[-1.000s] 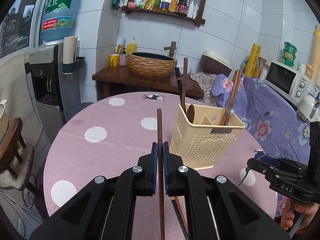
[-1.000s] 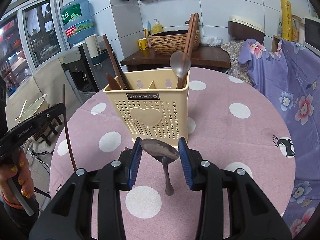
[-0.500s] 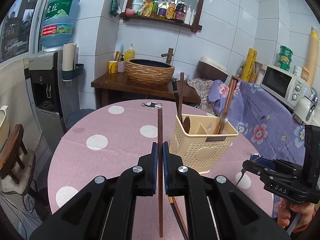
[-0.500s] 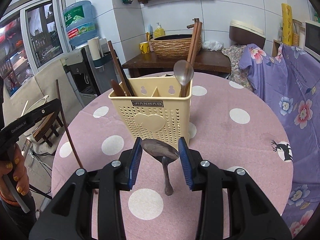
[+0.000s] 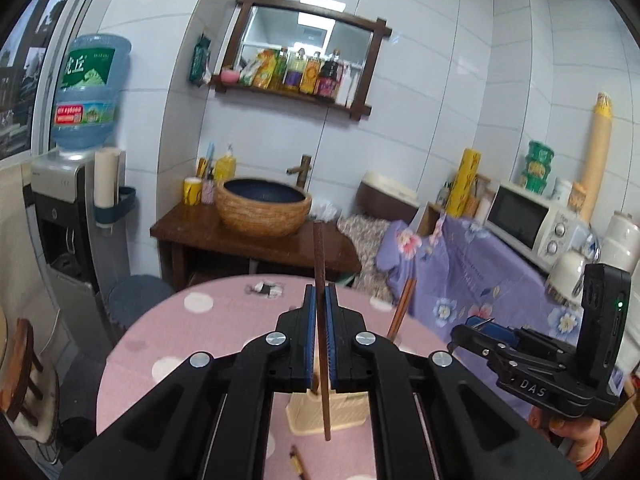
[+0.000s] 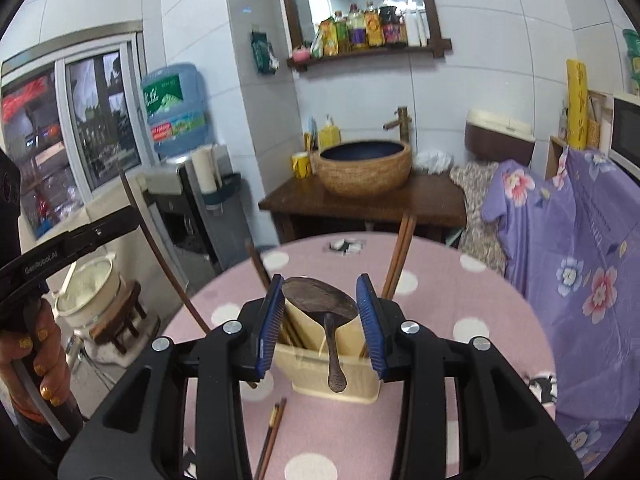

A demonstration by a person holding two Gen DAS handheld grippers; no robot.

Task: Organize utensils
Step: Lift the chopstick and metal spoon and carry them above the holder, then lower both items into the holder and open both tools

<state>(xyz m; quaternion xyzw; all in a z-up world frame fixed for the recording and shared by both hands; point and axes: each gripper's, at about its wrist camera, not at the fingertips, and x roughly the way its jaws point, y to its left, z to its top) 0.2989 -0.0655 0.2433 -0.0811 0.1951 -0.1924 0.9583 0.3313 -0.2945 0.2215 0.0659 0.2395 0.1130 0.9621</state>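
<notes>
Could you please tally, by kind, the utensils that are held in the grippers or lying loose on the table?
Chopsticks: 3 (one chopstick in the left gripper, a loose pair on the table)
Spoons: 1 (the spoon in the right gripper)
Total: 4

White tiled walls (image 5: 420, 92) enclose the room. A woven basin (image 5: 263, 213) sits on a dark wooden washstand (image 5: 256, 242) against the back wall. Above the basin hangs a dark-framed mirror (image 5: 304, 36) with a shelf of bottles (image 5: 304, 76) along its foot. Left of the basin stands a water dispenser (image 5: 60, 216) carrying a blue bottle (image 5: 90, 92), and further left is a window (image 6: 68, 136). Right of the basin, a purple flowered cloth (image 5: 480, 276) covers a counter bearing a white microwave (image 5: 528, 220). In front of the basin lies a round tabletop in pink cloth with white dots (image 5: 192, 332).
</notes>
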